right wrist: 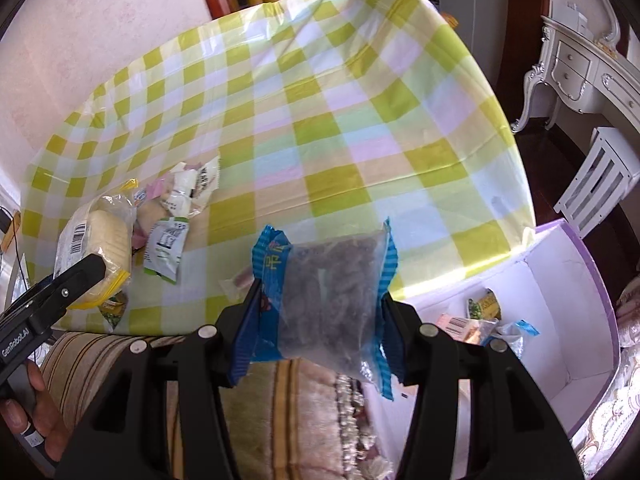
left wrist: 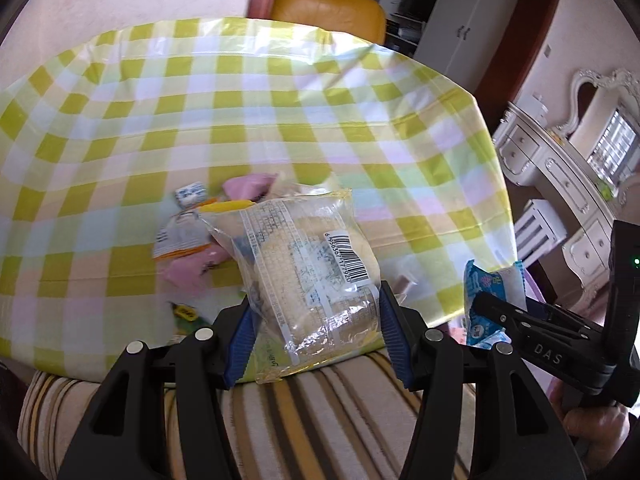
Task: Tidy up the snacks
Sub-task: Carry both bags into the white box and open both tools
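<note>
While each claw clamps 1 pkt, left claw (left wrist: 316,320) cake pkt (left wrist: 308,272), right claw (right wrist: 316,320) blue pkt (right wrist: 328,300), 1 box (right wrist: 576,312).

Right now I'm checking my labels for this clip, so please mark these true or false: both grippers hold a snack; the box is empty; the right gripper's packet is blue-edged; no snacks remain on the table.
1. Both grippers hold a snack. True: the left gripper clamps a clear cake packet, the right gripper a blue-edged packet.
2. The box is empty. False: the white box already holds several packets.
3. The right gripper's packet is blue-edged. True.
4. No snacks remain on the table. False: a pile of snacks lies on the checked tablecloth.
</note>
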`<state>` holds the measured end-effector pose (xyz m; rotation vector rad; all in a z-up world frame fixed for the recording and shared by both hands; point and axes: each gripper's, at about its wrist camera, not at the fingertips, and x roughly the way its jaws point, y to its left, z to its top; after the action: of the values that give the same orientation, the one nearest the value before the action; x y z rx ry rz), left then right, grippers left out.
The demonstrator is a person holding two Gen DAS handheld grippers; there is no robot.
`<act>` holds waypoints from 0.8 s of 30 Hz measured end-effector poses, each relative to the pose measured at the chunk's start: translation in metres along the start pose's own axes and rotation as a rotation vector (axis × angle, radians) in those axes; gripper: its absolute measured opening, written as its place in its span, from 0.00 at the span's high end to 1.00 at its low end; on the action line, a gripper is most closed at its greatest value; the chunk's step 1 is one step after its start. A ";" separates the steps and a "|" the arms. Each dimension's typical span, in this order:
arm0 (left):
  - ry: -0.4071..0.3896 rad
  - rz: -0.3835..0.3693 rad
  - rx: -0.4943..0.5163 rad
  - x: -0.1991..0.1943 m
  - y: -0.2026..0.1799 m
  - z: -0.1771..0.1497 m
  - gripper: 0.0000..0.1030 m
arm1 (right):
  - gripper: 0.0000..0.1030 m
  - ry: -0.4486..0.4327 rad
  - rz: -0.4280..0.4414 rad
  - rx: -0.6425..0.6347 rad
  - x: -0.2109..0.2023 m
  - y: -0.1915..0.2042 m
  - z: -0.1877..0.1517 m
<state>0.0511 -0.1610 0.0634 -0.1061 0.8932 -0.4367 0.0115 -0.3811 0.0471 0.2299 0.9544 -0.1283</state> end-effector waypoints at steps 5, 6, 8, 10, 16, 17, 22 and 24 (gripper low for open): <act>0.078 -0.133 0.110 0.025 -0.060 -0.004 0.48 | 0.49 0.011 -0.091 0.089 -0.004 -0.058 -0.013; 0.097 -0.157 0.131 0.030 -0.072 -0.006 0.48 | 0.49 0.015 -0.107 0.105 -0.004 -0.069 -0.016; 0.138 -0.198 0.171 0.042 -0.095 -0.011 0.48 | 0.49 0.027 -0.136 0.136 -0.003 -0.089 -0.024; 0.182 -0.238 0.211 0.052 -0.116 -0.015 0.47 | 0.49 0.042 -0.164 0.162 -0.002 -0.107 -0.032; 0.351 -0.338 0.340 0.082 -0.174 -0.040 0.47 | 0.49 0.110 -0.245 0.226 0.005 -0.152 -0.063; 0.374 -0.345 0.364 0.086 -0.182 -0.045 0.47 | 0.49 0.122 -0.258 0.235 0.006 -0.159 -0.068; 0.487 -0.392 0.450 0.101 -0.207 -0.064 0.47 | 0.48 0.172 -0.302 0.274 0.011 -0.180 -0.089; 0.528 -0.404 0.471 0.108 -0.211 -0.070 0.46 | 0.48 0.189 -0.309 0.284 0.013 -0.184 -0.095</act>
<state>-0.0127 -0.3906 -0.0028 0.2796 1.2655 -1.0741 -0.0949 -0.5358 -0.0417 0.3595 1.1554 -0.5355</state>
